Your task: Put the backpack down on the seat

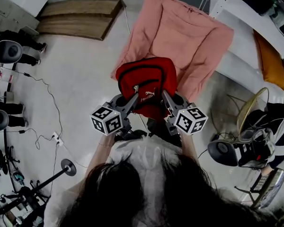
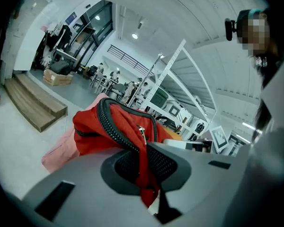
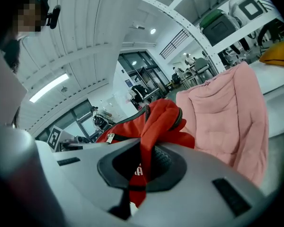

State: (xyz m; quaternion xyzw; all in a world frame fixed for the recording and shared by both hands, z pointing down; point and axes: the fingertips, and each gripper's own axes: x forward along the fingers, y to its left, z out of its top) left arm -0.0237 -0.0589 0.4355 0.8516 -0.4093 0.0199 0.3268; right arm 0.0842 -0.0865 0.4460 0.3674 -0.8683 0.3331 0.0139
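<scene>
A red backpack (image 1: pixel 146 82) with black zips hangs in the air between my two grippers, just in front of the pink padded seat (image 1: pixel 189 37). My left gripper (image 1: pixel 132 98) is shut on red fabric of the backpack (image 2: pixel 123 126) at its left side. My right gripper (image 1: pixel 164 97) is shut on a red strap of the backpack (image 3: pixel 154 126) at its right side. In the right gripper view the pink seat (image 3: pixel 227 112) stands close behind the bag, its cushion draped over the backrest. The bag's underside is hidden from me.
A wooden platform (image 1: pixel 80 18) lies on the floor at the back left. White shelving (image 1: pixel 255 27) runs along the right. A wire chair with dark things (image 1: pixel 260 136) stands at the right, and a light stand (image 1: pixel 47 178) with cables at the left.
</scene>
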